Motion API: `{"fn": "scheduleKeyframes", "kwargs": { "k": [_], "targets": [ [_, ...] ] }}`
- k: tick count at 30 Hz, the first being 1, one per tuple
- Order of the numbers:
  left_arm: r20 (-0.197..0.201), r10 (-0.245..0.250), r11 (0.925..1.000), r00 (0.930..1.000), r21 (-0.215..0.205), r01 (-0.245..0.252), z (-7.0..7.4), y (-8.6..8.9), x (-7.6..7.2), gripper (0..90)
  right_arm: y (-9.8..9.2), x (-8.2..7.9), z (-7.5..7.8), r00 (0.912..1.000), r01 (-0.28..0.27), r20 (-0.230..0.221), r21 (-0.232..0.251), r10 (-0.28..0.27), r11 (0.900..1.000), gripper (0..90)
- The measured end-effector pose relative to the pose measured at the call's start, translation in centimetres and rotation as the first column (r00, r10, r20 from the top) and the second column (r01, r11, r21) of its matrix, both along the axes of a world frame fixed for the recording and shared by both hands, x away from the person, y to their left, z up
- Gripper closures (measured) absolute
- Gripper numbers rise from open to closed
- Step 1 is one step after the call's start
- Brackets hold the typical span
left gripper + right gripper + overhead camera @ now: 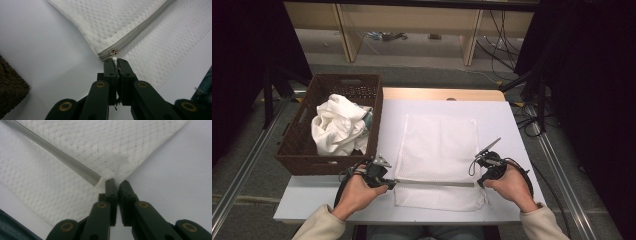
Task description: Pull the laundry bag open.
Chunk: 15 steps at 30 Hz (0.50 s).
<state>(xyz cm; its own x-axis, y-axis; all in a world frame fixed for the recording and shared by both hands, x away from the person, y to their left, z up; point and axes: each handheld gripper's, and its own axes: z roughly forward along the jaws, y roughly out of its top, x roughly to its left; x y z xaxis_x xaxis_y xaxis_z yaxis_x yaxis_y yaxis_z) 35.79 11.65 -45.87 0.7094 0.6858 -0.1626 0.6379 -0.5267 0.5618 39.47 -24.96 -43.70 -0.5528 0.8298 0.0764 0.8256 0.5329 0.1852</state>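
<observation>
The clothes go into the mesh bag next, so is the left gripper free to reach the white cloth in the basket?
Probably not yet: the left gripper is shut on the zipper pull of the mesh bag. The white cloth lies uncovered in the basket beside it.

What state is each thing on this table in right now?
White mesh laundry bag: lying flat on the table, zipper closed.
Grey zipper: shut along its length, slider at the person's left end.
Left gripper: jaws shut on the zipper pull.
Right gripper: jaws shut on the bag's edge by the zipper's other end.
Brown wicker basket: upright, holding crumpled white cloth.
</observation>
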Motion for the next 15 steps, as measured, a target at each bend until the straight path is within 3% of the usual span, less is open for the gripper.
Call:
{"fn": "scheduleKeyframes", "kwargs": {
  "k": [7, 13, 15],
  "targets": [
    [0.007, -0.002, 0.9992, 1.0, 0.04, 0.002, -0.14, 0.24, 0.14, 86.2, -0.15, 0.01, -0.18, 0.9999, 0.01, -0.005, 0.002, -0.01, 1.0, 87.3],
    [0.009, 0.0, 0.9996, 1.0, 0.029, 0.0, -0.64, 0.13, 0.21, 85.3, 0.18, -0.1, -0.45, 0.9999, 0.005, -0.009, -0.014, -0.005, 1.0, 85.4],
    [-0.004, -0.014, 0.9995, 0.9999, 0.026, 0.015, -0.94, -0.13, 0.19, 74.9, 0.14, -0.07, -0.4, 0.9998, -0.003, -0.019, -0.024, 0.003, 1.0, 80.5]
  ]
}}
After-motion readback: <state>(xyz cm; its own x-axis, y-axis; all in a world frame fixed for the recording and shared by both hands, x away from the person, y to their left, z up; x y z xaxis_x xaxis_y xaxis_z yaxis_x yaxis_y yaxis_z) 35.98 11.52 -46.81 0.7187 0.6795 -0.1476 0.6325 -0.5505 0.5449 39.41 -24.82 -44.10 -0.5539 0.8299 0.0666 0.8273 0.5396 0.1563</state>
